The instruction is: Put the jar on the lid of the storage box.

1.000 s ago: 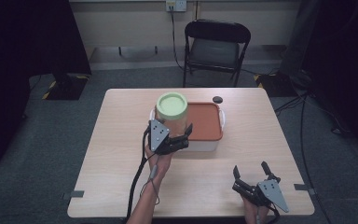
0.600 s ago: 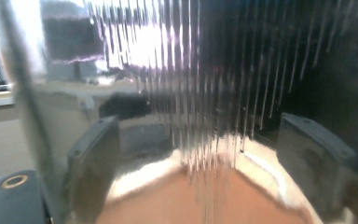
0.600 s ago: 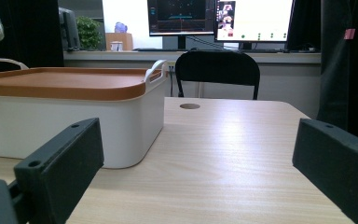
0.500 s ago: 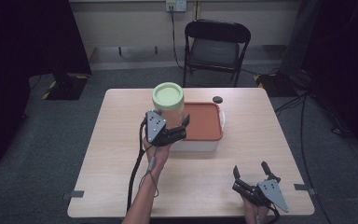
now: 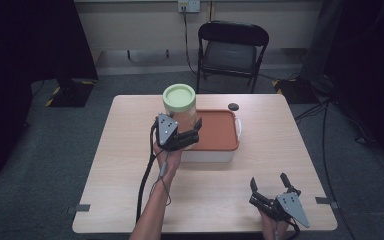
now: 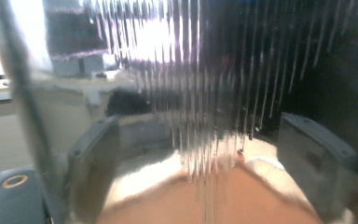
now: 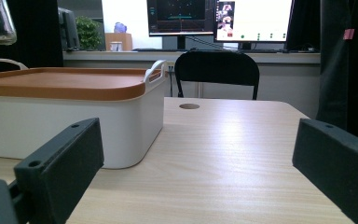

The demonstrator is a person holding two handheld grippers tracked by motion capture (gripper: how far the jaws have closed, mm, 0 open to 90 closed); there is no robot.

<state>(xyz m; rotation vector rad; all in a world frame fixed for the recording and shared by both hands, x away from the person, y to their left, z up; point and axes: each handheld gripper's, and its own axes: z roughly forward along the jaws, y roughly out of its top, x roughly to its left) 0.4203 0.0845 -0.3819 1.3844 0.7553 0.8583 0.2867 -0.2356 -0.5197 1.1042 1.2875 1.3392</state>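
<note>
Nearest to you, your right gripper (image 5: pixel 270 184) rests low at the near right part of the table (image 5: pixel 130 165). Its jaws are spread wide and there is nothing between them. In the right gripper view it looks across bare wood at the side of the white box (image 7: pixel 74 126), which lies ahead and off to its left.

A bit farther out, your left gripper (image 5: pixel 192 134) is up in the air, and your left hand (image 5: pixel 167 157) is under it. Its jaws are clamped on a clear ribbed jar (image 5: pixel 182 117) with a pale green lid (image 5: pixel 179 97). The jar stands upright, lid on top, and the jaws squeeze its sides low down. In the left gripper view the ribbed glass (image 6: pixel 200 84) sits right between the two black jaws.

The jar hangs just over the left end of the white box and its orange lid (image 5: pixel 217 131). So the box is right under the jar, and your left hand is the near one for it. My guess is that a short move straight down would set the jar on the orange lid.

Farther back, a small dark round spot (image 5: pixel 233 106) is on the table behind the box. A black chair (image 5: pixel 232 47) stands past the far edge.
</note>
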